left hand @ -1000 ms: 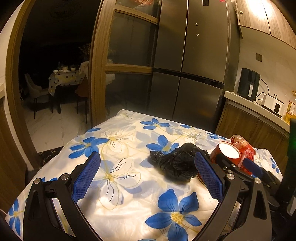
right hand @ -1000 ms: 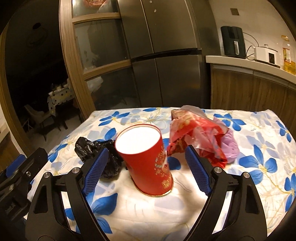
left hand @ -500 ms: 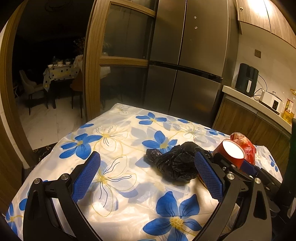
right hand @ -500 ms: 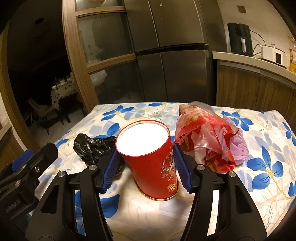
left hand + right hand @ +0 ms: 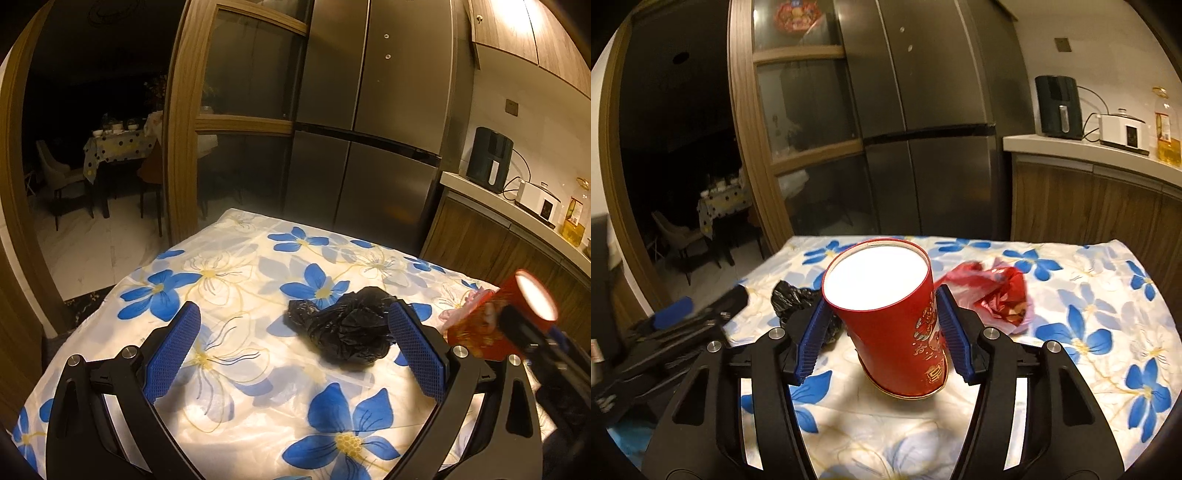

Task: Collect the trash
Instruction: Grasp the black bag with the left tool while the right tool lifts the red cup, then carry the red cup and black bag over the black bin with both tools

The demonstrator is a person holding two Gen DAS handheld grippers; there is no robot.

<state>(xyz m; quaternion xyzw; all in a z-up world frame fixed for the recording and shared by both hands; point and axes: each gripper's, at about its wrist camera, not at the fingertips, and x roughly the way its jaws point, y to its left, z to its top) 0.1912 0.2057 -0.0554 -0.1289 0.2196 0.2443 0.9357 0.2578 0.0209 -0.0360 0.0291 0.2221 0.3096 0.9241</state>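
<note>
the right tool (image 5: 882, 332) has its blue pads pressed against both sides of a red canister (image 5: 897, 314) with a white top, holding it tilted and clear of the tabletop (image 5: 1089, 295), which wears a white cloth with blue flowers. just past its right finger a crumpled red plastic bag (image 5: 997, 295) lies on the cloth; behind its left finger lies a crumpled black plastic bag (image 5: 792, 299). the left tool (image 5: 295, 350) stands wide apart with nothing between its pads, low over the cloth, and the black bag sits just ahead of its right finger. beyond the tabletop stand a steel fridge (image 5: 923, 129) and, to the right, a wooden counter (image 5: 1089, 192) with a black appliance (image 5: 1058, 107).
</note>
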